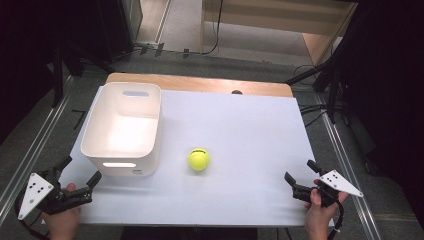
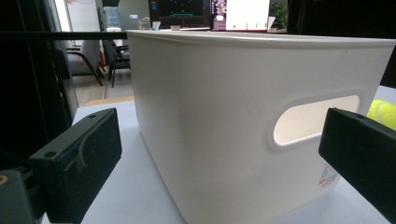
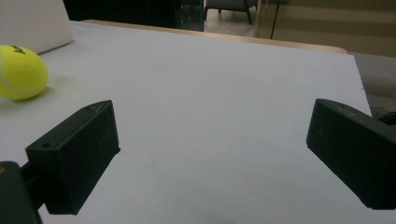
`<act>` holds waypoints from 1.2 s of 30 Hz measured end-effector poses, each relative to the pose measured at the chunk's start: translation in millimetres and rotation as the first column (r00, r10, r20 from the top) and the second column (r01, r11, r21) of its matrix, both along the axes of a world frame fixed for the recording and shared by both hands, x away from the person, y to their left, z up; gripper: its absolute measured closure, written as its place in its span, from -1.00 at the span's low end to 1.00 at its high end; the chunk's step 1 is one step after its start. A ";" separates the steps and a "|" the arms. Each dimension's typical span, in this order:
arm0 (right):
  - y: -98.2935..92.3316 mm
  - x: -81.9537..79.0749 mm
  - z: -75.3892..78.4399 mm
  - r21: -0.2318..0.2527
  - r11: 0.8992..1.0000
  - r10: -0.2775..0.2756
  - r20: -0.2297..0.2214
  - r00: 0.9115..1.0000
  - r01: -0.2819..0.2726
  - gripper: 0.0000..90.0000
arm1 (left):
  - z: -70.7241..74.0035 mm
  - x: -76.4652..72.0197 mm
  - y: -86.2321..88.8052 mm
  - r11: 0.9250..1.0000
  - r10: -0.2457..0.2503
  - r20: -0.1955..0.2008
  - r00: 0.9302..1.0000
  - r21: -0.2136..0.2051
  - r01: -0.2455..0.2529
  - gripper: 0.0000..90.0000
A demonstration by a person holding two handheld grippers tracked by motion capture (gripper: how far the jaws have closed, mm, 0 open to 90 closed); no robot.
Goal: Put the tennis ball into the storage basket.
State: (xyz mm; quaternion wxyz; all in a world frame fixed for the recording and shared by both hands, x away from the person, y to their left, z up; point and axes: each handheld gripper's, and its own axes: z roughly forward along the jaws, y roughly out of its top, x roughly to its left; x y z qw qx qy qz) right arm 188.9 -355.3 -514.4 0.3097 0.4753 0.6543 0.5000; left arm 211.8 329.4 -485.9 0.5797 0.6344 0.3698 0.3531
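Note:
A yellow tennis ball (image 1: 198, 159) lies near the middle of the white table sheet (image 1: 240, 130), just right of a white plastic bin (image 1: 124, 131). My left gripper (image 1: 79, 174) rests at the front left corner, open and empty, facing the bin's near wall (image 2: 224, 121) with its handle slot; the ball (image 2: 384, 114) peeks past the bin's right side. My right gripper (image 1: 300, 171) sits at the front right, open with nothing between its jaws. In the right gripper view the ball (image 3: 21, 72) lies far to the left, with bare sheet between the jaws (image 3: 210, 140).
The sheet covers a wooden tabletop (image 1: 200, 82) whose back edge shows. Dark stands and cables flank the table on both sides. The bin is empty inside.

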 end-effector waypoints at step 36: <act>54.0 36.8 53.8 -0.147 0.950 0.255 -0.153 0.955 -0.277 -0.98 | -0.4 1.2 0.2 1.000 -0.025 -0.007 1.000 -0.006 0.025 -1.00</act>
